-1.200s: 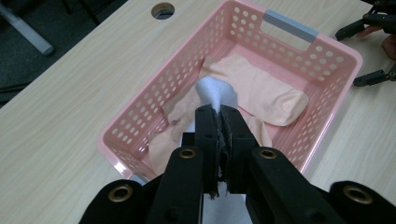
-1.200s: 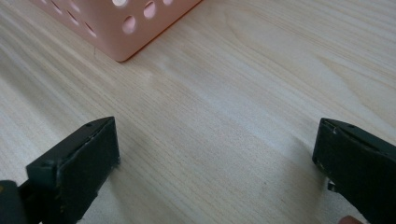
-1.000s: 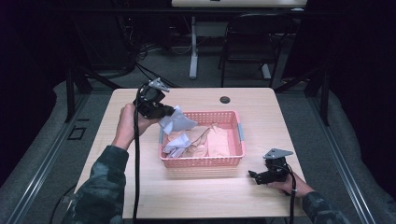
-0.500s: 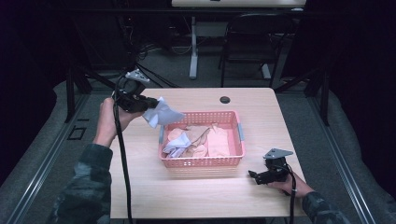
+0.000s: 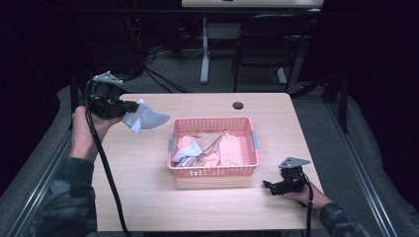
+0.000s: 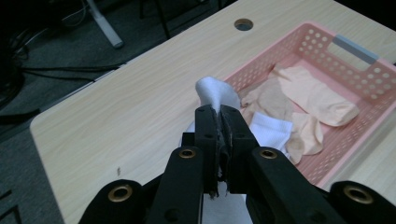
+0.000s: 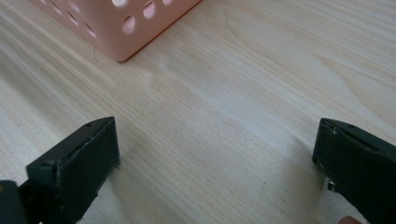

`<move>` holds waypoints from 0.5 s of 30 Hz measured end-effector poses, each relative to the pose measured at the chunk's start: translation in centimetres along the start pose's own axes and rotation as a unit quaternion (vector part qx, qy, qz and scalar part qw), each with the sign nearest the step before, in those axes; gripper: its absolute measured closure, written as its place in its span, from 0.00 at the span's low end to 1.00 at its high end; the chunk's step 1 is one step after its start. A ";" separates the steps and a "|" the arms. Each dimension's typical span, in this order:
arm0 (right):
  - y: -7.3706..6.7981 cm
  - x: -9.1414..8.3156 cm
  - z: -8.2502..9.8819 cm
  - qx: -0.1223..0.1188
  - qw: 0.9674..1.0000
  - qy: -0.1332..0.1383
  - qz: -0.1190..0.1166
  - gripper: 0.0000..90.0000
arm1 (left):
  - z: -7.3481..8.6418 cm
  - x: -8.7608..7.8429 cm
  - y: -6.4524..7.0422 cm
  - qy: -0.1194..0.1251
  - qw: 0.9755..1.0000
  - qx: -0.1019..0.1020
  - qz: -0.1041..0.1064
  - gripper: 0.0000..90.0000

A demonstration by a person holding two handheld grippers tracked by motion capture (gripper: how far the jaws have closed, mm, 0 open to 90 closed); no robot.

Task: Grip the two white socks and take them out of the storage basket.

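My left gripper (image 5: 129, 106) is held above the table's left part, shut on a white sock (image 5: 145, 117) that hangs from its jaws. In the left gripper view the jaws (image 6: 219, 114) pinch the white sock (image 6: 212, 92) tightly. A pink basket (image 5: 175, 139) sits in the middle of the table with several peach and white socks (image 5: 220, 148) inside. My right gripper (image 5: 269, 186) rests on the table by the basket's near right corner, jaws spread wide with nothing between them. In the right gripper view the basket's corner (image 7: 121, 28) lies ahead at upper left.
The wooden table (image 5: 143, 197) has a round cable hole (image 5: 238, 105) at the back. A black cable (image 5: 106, 173) trails from the left gripper across the table's left side. A dark chair (image 5: 269, 44) stands beyond the table on the floor.
My left gripper has carried the white sock up out of the basket and leftward, away from it. The right gripper has stayed where it was.
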State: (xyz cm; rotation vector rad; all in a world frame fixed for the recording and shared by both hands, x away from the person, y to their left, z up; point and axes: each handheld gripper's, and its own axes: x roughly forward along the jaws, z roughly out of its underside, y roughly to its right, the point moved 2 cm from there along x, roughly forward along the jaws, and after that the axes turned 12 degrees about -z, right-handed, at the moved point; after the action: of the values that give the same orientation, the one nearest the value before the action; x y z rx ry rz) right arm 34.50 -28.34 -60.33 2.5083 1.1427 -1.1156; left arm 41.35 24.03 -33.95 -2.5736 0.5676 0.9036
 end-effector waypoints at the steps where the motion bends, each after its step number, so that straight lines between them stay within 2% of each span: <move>1: 0.0 0.0 0.0 0.000 1.000 0.000 0.000 0.00 | 0.3 -0.1 -0.3 -0.004 1.000 -0.005 -0.002 0.96; 3: 0.0 0.0 0.0 0.000 1.000 0.000 0.000 0.00 | 0.6 -0.1 -0.6 -0.005 1.000 -0.008 -0.008 0.96; 4: 0.0 0.0 0.0 0.000 1.000 0.000 0.000 0.00 | 1.3 -0.1 -1.2 -0.005 1.000 -0.019 -0.012 0.96; 7: 0.0 0.0 0.0 0.000 1.000 0.000 0.001 0.00 | 1.9 0.0 -1.6 -0.009 0.999 -0.027 -0.018 0.96; 12: 0.0 0.0 0.0 0.000 1.000 0.001 0.001 0.00 | 3.2 0.6 -2.3 -0.022 0.999 -0.038 -0.029 0.96; 15: 0.0 0.0 0.0 0.000 1.000 0.001 0.001 0.00 | 4.3 1.4 -2.9 -0.032 0.998 -0.052 -0.034 0.96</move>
State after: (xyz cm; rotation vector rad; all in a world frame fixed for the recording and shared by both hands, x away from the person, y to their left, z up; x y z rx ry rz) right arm 34.50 -28.34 -60.34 2.5103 1.1417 -1.1128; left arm 41.51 28.14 -37.45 -2.6274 0.4224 1.0133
